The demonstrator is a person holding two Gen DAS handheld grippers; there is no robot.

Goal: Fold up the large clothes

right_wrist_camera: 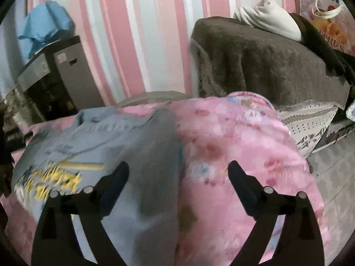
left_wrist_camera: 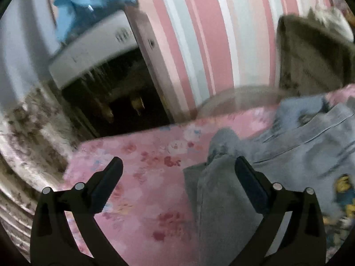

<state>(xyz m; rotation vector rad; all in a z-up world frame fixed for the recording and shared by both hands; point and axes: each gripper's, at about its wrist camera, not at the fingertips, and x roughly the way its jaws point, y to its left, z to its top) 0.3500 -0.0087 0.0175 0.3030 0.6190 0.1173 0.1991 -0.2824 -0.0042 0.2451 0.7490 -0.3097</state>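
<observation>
A light blue-grey sweatshirt (left_wrist_camera: 299, 146) with a yellow cartoon print (left_wrist_camera: 342, 186) lies spread on a pink floral bedspread (left_wrist_camera: 142, 177). Its sleeve (left_wrist_camera: 213, 190) runs down between my left gripper's fingers, near the right one. My left gripper (left_wrist_camera: 178, 163) is open above the sleeve and bedspread, holding nothing. In the right wrist view the sweatshirt (right_wrist_camera: 93, 146) lies at the left with its print (right_wrist_camera: 55, 179) and a darker folded edge (right_wrist_camera: 162, 155). My right gripper (right_wrist_camera: 178, 167) is open over that edge, holding nothing.
A pink-and-white striped wall (right_wrist_camera: 133, 33) stands behind the bed. A dark cabinet (right_wrist_camera: 62, 73) with blue cloth (right_wrist_camera: 46, 22) on top stands at the left. A brown blanket-covered seat (right_wrist_camera: 266, 66) with white clothing (right_wrist_camera: 268, 20) and a gift bag (right_wrist_camera: 328, 20) is at the right. Floor (right_wrist_camera: 332, 177) lies beyond the bed's right edge.
</observation>
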